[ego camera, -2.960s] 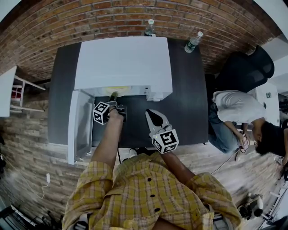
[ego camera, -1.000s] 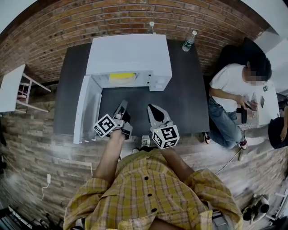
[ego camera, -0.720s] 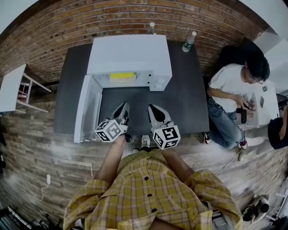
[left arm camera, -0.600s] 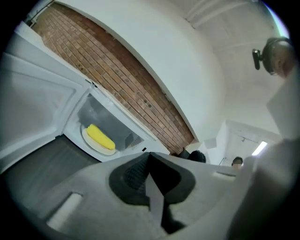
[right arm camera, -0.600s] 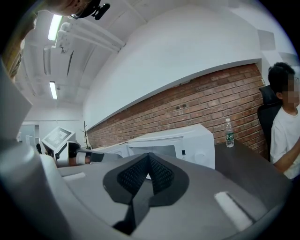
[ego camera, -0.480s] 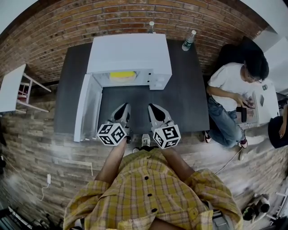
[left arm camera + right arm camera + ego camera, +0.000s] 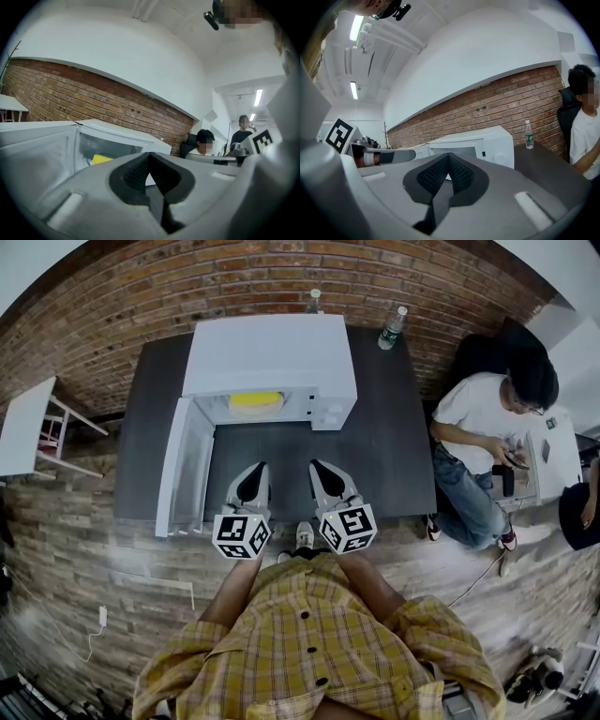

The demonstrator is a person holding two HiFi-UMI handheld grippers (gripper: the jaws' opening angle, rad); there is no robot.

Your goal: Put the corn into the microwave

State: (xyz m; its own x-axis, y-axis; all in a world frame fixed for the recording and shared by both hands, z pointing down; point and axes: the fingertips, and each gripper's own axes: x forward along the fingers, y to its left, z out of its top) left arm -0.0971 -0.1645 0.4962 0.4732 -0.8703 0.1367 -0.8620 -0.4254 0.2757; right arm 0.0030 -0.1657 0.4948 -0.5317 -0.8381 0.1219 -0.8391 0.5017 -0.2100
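Note:
The yellow corn (image 7: 255,402) lies inside the white microwave (image 7: 272,357), whose door (image 7: 183,474) hangs open to the left. It also shows in the left gripper view as the corn (image 7: 100,159) behind the open door (image 7: 37,152). My left gripper (image 7: 255,472) is shut and empty, held back near the table's front edge and pointing at the microwave. My right gripper (image 7: 321,471) is beside it, also shut with nothing in it. Both pairs of pads meet, for the left gripper (image 7: 150,163) and the right gripper (image 7: 449,171).
The microwave stands on a dark table (image 7: 389,456) against a brick wall. Two water bottles (image 7: 313,298) (image 7: 393,329) stand at the back. A person (image 7: 487,423) sits at the table's right end. A white stool (image 7: 37,432) is at the left.
The left gripper has left the corn in the microwave, drawn back toward the table's front edge and rolled upright, ending level with the right gripper. The right gripper stayed put.

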